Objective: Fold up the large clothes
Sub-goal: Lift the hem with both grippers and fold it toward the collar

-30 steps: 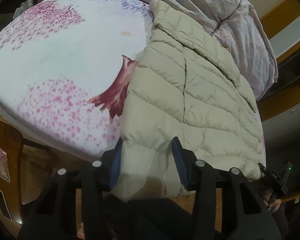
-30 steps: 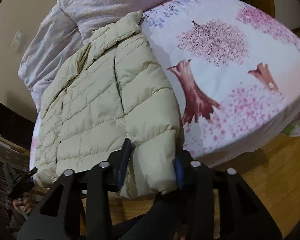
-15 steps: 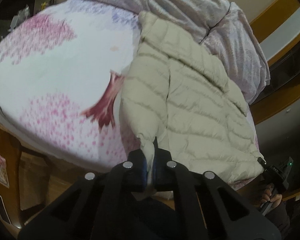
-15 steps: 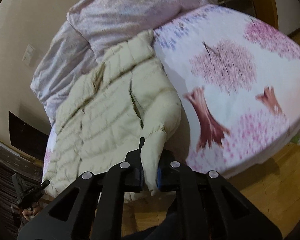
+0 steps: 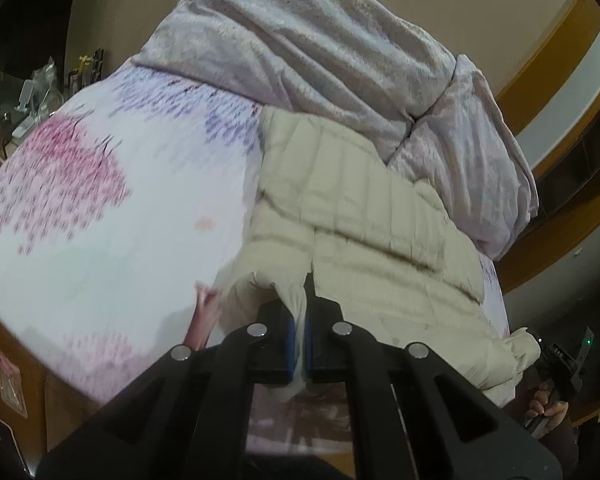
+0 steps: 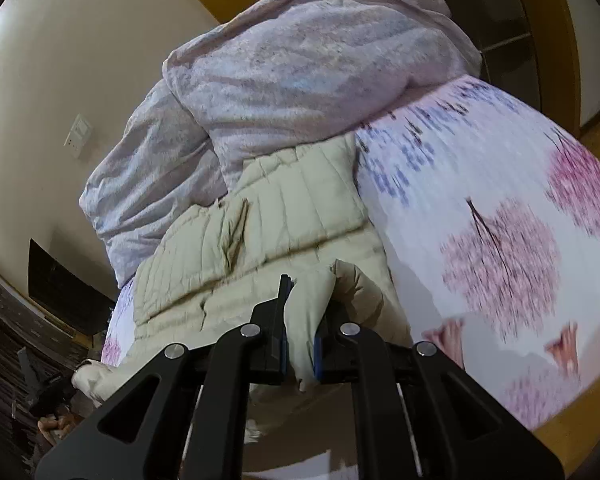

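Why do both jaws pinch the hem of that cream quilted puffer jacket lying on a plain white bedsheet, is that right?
Not quite: the bedsheet is not plain; the right wrist view shows pink and purple blossom trees printed on it. Both sets of jaws do pinch the cream quilted puffer jacket.

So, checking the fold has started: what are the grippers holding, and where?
Both hold the cream puffer jacket by its near hem: left gripper and right gripper, at opposite corners.

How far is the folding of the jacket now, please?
Early stage. Done: the cream quilted puffer jacket lies spread on the floral bedsheet. In hand: left gripper and right gripper each pinch its hem, lifted. Left: fold the hem toward the collar and flatten.
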